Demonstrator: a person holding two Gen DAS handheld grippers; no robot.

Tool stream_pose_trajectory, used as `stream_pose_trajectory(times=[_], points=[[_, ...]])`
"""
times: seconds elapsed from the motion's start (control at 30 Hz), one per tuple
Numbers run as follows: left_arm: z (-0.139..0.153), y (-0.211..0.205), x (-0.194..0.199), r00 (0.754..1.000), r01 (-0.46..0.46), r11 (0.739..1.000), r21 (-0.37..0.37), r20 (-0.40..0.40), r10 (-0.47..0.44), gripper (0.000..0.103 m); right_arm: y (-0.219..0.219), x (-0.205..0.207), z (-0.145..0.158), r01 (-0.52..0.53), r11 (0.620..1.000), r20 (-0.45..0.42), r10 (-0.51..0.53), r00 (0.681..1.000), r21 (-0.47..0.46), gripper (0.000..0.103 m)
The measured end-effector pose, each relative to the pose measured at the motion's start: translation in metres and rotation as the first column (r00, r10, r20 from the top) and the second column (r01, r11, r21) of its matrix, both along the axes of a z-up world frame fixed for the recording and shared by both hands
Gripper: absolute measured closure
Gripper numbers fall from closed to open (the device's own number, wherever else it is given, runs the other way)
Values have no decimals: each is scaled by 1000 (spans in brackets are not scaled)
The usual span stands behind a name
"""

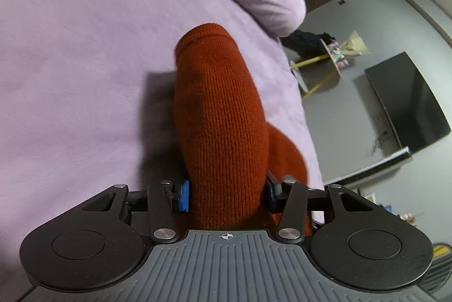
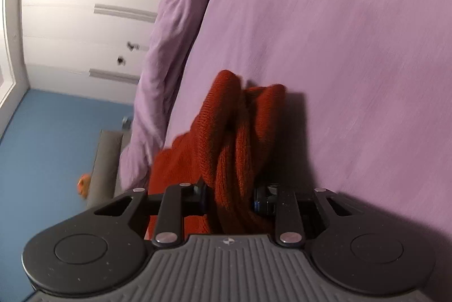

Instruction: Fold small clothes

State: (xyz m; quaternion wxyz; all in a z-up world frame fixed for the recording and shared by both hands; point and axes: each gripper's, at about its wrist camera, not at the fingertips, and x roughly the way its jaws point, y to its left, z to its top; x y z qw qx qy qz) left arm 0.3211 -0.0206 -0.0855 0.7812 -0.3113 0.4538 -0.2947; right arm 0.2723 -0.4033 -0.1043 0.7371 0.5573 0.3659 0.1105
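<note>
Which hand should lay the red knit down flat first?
Probably left. Its gripper has a smooth, straight stretch of the knit over the bed; the right gripper has a twisted, bunched part.

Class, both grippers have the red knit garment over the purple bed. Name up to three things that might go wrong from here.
1. The right gripper pinches a bunched, twisted wad of the garment, so the fold may come out creased.
2. The left gripper holds a thick roll of knit; layers could slip apart.
3. The bed edge is close on that side, so a dropped part might slide off.
</note>
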Motion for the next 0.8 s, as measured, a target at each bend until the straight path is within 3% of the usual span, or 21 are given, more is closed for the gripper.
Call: stream_pose_trajectory(times=[0.1, 0.23, 0.27, 0.37, 0.43, 0.47, 0.5, 0.6, 0.67, 0.7, 0.77, 0.8], points=[[11, 30, -33, 1000, 12, 994, 104, 3, -13, 49, 33, -11, 4, -84, 996, -47, 84, 995, 12, 77], [5, 67, -66, 998, -7, 980, 198, -60, 19, 44, 71, -42, 7, -139, 990, -49, 139, 989, 9, 76], [2, 71, -69, 997, -20, 972, 233, -65, 37, 43, 74, -49, 10, -135, 991, -52, 134, 990, -17, 71], [11, 77, -71, 994, -98, 960, 261, -20, 107, 39, 83, -53, 35, -101, 963, -101, 78, 992, -251, 58], [26, 72, -72, 981, -195, 935, 298, 51, 188, 39, 89, -53, 61, -36, 885, -100, -11, 995, -464, 58], [33, 66, -71, 972, -235, 918, 318, 100, 214, 36, 93, -52, 71, -17, 851, -69, -23, 997, -524, 58], [39, 59, -69, 960, -278, 900, 335, 142, 243, 33, 104, -48, 84, -19, 823, -24, 7, 1000, -567, 58], [39, 40, -57, 927, -373, 852, 367, 193, 323, 32, 144, -26, 102, -128, 799, 59, 201, 978, -588, 59], [33, 22, -41, 905, -425, 803, 418, 225, 362, 32, 177, -8, 100, -187, 717, 72, 314, 947, -672, 67], [28, 12, -34, 901, -432, 780, 452, 259, 349, 32, 193, 3, 94, -198, 655, 61, 351, 935, -730, 71], [15, -10, -19, 899, -435, 709, 554, 304, 314, 32, 205, 16, 80, -201, 590, 44, 374, 926, -782, 75], [8, -16, -12, 906, -423, 691, 587, 303, 297, 29, 206, 22, 73, -197, 573, 35, 368, 929, -796, 80]])
